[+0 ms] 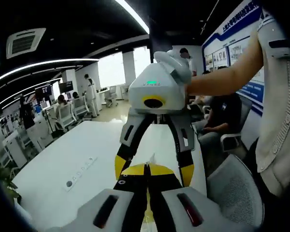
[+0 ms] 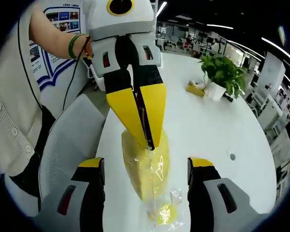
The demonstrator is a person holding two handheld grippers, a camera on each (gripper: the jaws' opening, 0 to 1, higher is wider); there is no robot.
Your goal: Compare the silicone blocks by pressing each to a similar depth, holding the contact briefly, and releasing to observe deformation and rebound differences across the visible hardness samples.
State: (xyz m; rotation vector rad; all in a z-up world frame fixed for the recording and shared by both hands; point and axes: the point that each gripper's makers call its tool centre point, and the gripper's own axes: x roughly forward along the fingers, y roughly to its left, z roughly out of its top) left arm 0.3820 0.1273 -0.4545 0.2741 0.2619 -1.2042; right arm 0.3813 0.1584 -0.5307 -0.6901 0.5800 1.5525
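Where the right hand-held gripper (image 2: 146,166) reaches out with its jaws spread wide and grasping nothing, a yellow block (image 2: 144,169) in clear wrap lies on the white counter (image 2: 222,135) between them. Onto that block's far end the left hand-held gripper (image 2: 147,142) comes down from above, its yellow jaws clenched together with their tips touching the block. Seen from the left gripper's own view, its closed jaws (image 1: 146,193) point at the other gripper, with a little of the block (image 1: 150,162) showing between. Farther along the counter stands a potted plant (image 2: 222,72), with a yellow object (image 2: 195,89) beside it. Beyond lies an open office with chairs (image 1: 65,116), desks, ceiling strip lights (image 1: 43,65) and posters (image 1: 232,48) on a wall.
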